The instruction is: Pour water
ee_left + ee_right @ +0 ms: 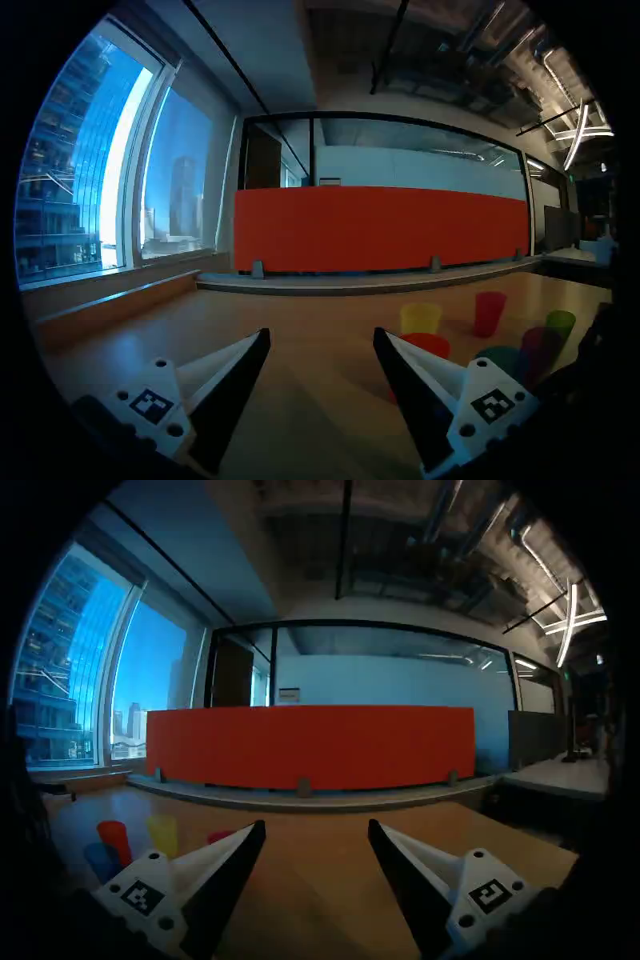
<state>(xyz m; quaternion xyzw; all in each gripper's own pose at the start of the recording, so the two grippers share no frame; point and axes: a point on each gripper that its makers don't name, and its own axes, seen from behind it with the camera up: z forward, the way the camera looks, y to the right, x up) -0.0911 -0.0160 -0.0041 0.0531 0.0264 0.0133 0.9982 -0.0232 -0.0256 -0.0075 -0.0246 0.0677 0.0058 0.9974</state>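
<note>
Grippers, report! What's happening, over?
Left gripper open, empty. Right gripper open, empty. Coloured cups standing on table, untouched. Nothing blocking them.

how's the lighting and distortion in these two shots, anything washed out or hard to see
Left gripper view: the window is blown out in a bright strip, the cups sit dim, and the orange partition bows from the fisheye. Right gripper view: the ceiling light glares, and the cups at lower left are dark and soft.
</note>
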